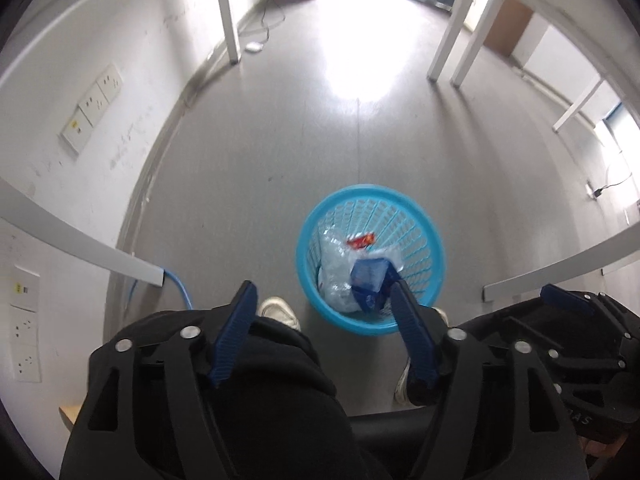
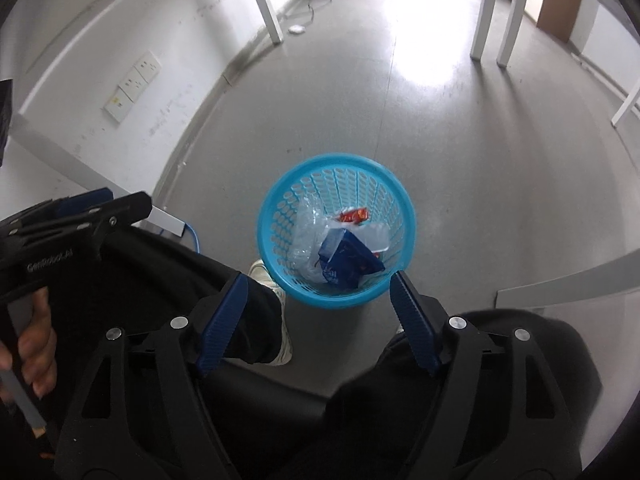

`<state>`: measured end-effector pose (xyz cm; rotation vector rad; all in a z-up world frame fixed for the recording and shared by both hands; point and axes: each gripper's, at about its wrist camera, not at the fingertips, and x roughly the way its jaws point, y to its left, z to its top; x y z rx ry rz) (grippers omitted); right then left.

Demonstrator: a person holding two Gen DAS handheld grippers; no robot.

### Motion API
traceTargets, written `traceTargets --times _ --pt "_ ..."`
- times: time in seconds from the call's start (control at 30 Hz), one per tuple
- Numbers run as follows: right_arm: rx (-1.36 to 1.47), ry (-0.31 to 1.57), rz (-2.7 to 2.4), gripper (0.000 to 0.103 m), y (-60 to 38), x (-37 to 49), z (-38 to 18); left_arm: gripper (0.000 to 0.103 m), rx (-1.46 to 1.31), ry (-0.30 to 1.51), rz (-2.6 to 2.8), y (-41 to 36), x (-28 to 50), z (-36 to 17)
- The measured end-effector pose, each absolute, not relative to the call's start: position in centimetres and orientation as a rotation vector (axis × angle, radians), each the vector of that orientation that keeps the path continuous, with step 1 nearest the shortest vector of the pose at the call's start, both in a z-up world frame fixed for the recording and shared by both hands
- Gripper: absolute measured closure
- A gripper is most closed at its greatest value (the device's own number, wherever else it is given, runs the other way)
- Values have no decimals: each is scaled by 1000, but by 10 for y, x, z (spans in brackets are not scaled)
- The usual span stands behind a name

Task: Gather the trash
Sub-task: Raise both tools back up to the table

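A light blue plastic mesh basket (image 1: 416, 216) stands on the grey floor; it also shows in the right wrist view (image 2: 280, 200). Inside lie a dark blue packet (image 1: 366, 276) (image 2: 340, 258), crumpled clear plastic (image 1: 334, 264) (image 2: 306, 232) and a red wrapper (image 1: 360, 240) (image 2: 352, 215). My left gripper (image 1: 322, 296) is open and empty, held above my knees, with its right finger over the basket's near rim. My right gripper (image 2: 318, 284) is open and empty, just above the basket's near edge. The right gripper also shows at the left wrist view's right edge (image 1: 568, 300).
A white wall with socket plates (image 1: 94, 104) runs along the left. White table legs (image 1: 230, 12) (image 2: 482, 8) stand at the back. A blue cable (image 1: 180, 288) lies by the wall. My legs and white shoes (image 1: 280, 312) (image 2: 276, 320) are beside the basket.
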<state>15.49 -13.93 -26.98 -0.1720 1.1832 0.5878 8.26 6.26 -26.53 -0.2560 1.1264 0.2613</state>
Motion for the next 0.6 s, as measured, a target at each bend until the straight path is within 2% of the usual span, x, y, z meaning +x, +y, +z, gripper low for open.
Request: traceTargets --times 0.1,0.2,0.4,0.6 --pt "-166 1094 595 25 -153 135 -240 27 -212 1047 243 52 67 -243" --pt "-147 1036 608 22 -166 119 -215 23 -185 992 233 44 51 -225" --pt "-134 913 650 12 -193 86 -158 14 -270 897 214 49 14 -192" --pt "-91 761 653 9 -210 75 -100 7 -309 801 219 51 -5 -162"
